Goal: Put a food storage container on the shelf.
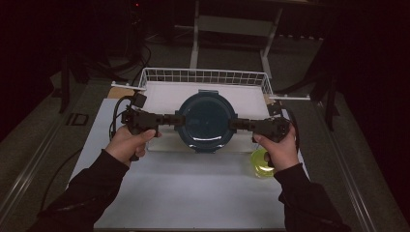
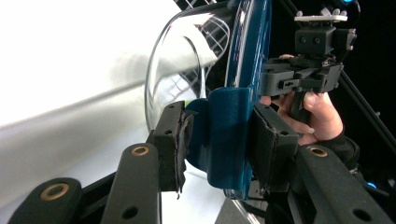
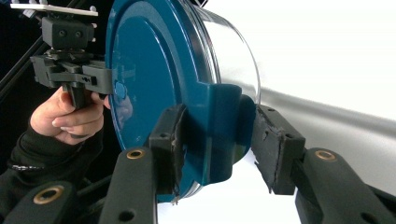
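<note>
Above the white table (image 1: 193,193), in front of the white wire basket (image 1: 203,76), the round clear container with dark blue clip lid (image 1: 207,121) is held between left gripper (image 1: 178,120) and right gripper (image 1: 235,124), each clamped on a side latch.

A white wire basket (image 1: 205,77) stands at the far edge of the white table (image 1: 188,193), open side up. A small yellow-green bowl (image 1: 261,163) sits near the right edge — well apart from the basket. Dark floor surrounds the table — cables trail there.
</note>
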